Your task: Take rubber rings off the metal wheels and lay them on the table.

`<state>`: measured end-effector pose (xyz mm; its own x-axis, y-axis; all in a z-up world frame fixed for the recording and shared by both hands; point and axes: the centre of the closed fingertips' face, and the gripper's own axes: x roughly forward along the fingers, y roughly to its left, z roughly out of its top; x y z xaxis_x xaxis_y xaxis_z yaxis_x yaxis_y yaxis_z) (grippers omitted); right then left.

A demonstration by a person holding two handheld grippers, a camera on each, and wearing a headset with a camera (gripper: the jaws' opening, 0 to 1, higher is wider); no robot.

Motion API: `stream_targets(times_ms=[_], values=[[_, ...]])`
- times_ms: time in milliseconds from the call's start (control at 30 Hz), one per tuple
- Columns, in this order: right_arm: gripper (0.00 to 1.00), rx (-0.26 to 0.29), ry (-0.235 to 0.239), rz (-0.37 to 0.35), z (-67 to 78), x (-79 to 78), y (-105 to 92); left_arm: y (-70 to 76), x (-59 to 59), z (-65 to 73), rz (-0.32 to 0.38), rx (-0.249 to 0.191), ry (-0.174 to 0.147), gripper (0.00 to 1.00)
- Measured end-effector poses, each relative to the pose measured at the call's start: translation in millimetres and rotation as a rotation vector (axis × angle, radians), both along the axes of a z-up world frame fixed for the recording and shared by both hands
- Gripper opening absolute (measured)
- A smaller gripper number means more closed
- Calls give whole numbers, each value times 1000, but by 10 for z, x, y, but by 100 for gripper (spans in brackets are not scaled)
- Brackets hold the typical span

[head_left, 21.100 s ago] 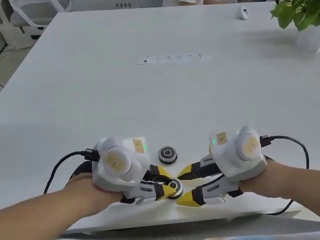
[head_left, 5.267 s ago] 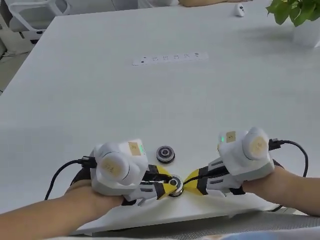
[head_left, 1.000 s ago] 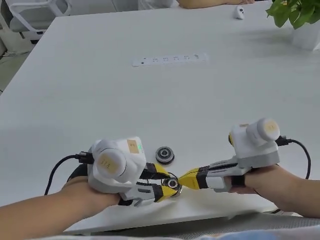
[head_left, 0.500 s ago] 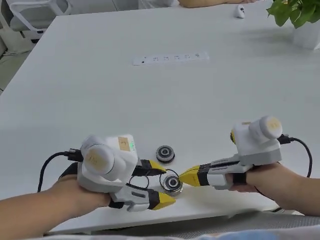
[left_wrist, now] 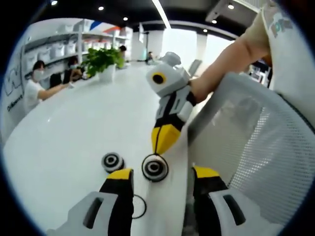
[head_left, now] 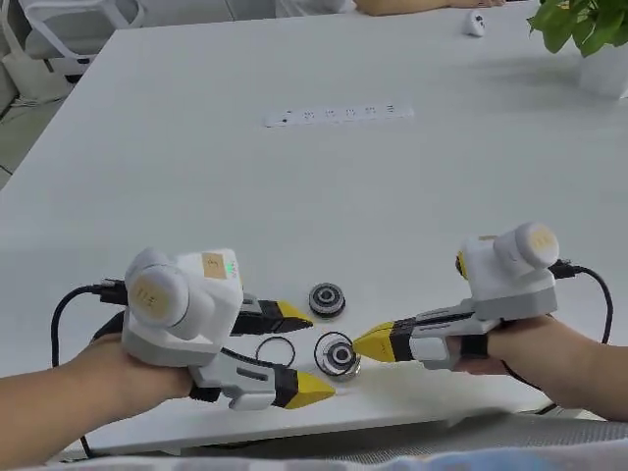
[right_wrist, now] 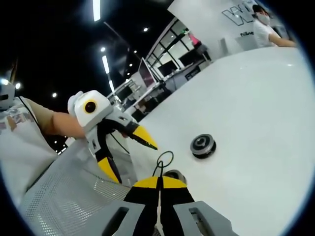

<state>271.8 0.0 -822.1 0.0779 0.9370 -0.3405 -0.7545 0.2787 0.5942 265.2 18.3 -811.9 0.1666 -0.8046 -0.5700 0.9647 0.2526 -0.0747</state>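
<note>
The right gripper (head_left: 365,341), jaws closed flat, seems to be pinching the rubber ring (head_left: 318,345) looping loosely around the near wheel (head_left: 340,357). The left gripper (head_left: 299,351) is hanging wide open, holding nothing, just left of that wheel. It should be pinning the wheel while the right peels upward. A freed ring (head_left: 258,350) is lying left of the wheel. The right gripper view is showing the pinched loop standing up, and the head view is flattening it.
</note>
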Motion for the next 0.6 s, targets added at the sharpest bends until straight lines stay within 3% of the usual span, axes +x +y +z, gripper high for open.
stream_targets(times_ms=[600], values=[[0,20,-11,1,100,88,3,248,-12,124,41,-12,-4,57]])
